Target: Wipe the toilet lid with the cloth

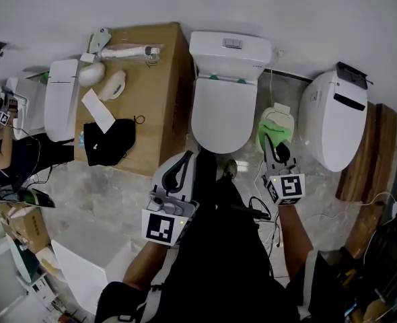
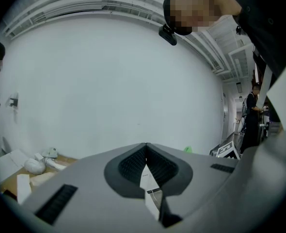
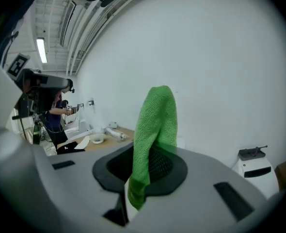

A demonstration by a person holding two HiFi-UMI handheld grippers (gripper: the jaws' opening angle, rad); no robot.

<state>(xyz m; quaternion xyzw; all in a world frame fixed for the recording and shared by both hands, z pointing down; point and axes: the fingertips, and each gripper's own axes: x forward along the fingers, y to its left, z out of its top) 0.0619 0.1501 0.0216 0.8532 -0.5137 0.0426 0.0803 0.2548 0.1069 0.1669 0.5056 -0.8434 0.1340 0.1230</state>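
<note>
— Where's the cloth rn?
— In the right claw. The claw is shut on it. It's a green cloth, pinched low down btw the two sides, and the rest sticks out past the tips.
— Is it on the toilet lid?
— No. In the head cam it's off to the right of the lid, near it but not touching. It hangs over the floor btw that toilet and the other toilet.
— And the lid?
— It's white and it's down.
— Left claw?
— Closed, tips together, w/ nothing in them. It sits by the front of the lid, a bit to the left.
— What does the right claw cam add?
— You see the cloth up close. It comes up out of the claw and flops over at the top. The head cam doesn't show the pinch that well.
— And the left claw cam?
— There the claw meets in one thin line.
— Do the claw cams show the lid?
— No, only the head cam does. It also shows the bench on the left w/ a black bundle on it.
</note>
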